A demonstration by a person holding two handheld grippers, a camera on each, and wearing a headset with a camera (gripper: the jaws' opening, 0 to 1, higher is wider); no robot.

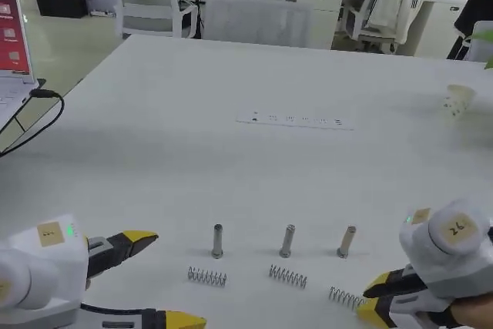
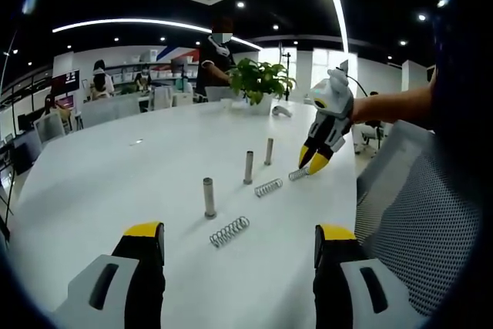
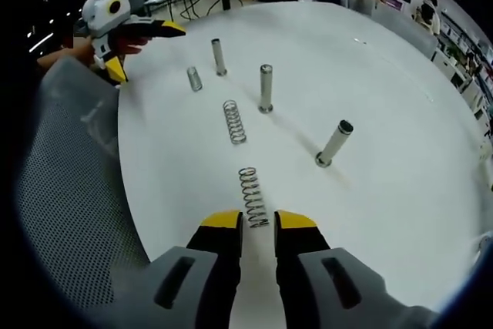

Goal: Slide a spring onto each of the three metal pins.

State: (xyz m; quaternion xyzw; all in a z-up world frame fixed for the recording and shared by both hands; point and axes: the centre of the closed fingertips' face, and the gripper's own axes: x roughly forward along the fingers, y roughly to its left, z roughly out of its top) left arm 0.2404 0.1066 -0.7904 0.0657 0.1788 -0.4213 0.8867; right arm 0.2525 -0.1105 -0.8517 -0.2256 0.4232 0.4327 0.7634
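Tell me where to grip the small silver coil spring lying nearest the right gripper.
Pinch the small silver coil spring across its coils near the end closest to the right gripper, coming in along its length. It lies flat, in line with the open jaws, so its far end is left free for the nearest upright metal pin.

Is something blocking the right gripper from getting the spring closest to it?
Nothing that shows. The spring lies on the bare table straight ahead of the right gripper, its near end at the gap between the slightly parted jaws. The nearest pin stands off to one side, out of the path.
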